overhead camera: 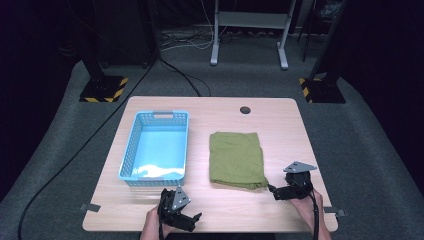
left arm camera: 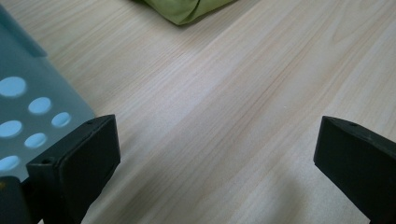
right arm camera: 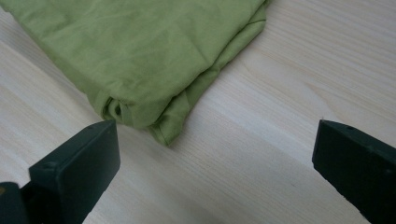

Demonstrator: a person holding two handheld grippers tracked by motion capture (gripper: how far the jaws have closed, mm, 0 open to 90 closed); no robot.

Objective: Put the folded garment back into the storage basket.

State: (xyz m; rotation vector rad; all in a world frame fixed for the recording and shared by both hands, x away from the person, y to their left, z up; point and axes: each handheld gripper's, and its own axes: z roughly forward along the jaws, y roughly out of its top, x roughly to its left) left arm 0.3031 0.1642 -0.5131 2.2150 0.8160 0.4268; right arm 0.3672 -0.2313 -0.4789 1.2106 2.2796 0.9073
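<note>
Right gripper (overhead camera: 273, 191) sits low at the near right of the table (overhead camera: 280, 120), jaws spread wide and holding nothing, pointed left at the near right corner of the folded green cloth (overhead camera: 236, 158), close to it but apart. That cloth lies flat mid-table, just right of the blue basket (overhead camera: 131, 150). Left gripper (overhead camera: 196, 220) rests near the front edge, below the basket's near right corner, jaws likewise wide apart and empty.
</note>
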